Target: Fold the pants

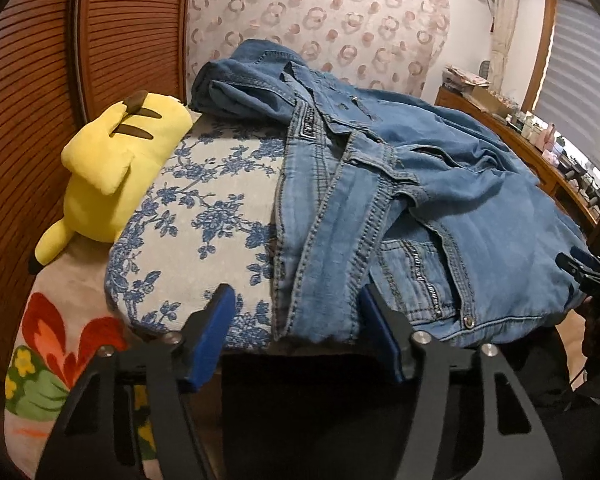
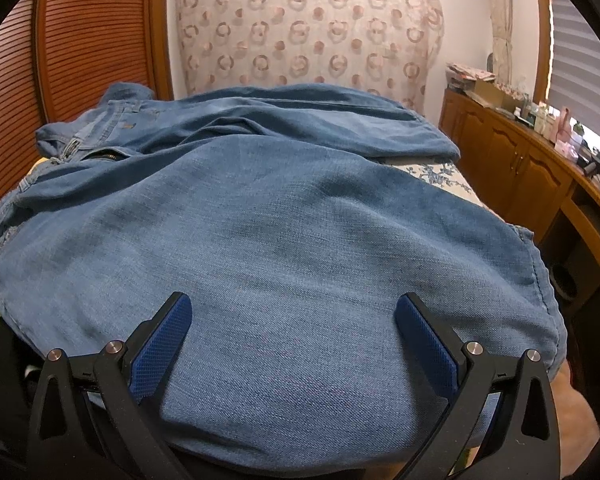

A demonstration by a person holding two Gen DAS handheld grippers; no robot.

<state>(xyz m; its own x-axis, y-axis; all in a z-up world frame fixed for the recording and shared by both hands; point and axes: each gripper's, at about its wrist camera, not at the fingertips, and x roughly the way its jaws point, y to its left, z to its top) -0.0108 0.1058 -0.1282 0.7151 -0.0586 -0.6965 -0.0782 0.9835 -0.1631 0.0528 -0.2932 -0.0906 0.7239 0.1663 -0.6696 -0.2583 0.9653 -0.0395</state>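
Light blue denim pants [image 1: 380, 184] spread over bed [image 1: 204, 200] with blue floral cover, waistband at near edge. Left gripper [image 1: 296, 320] fingers part open, straddling waistband edge, not pinching. Right gripper [image 2: 290, 316] fingers wide apart over pant leg, holding nothing.

A yellow plush [image 1: 112, 160] lies on the flowered cover [image 1: 204, 216]; patterned curtain [image 1: 320, 20] behind, wooden cabinets [image 2: 512, 168] along the wall

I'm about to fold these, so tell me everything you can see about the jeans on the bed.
The jeans are light blue washed denim, with stitched seams, belt loops, a studded pocket and a metal button. They lie crumpled, unfolded, across the floral bedspread, with one edge between the left gripper's open jaws and the right gripper open over one leg.
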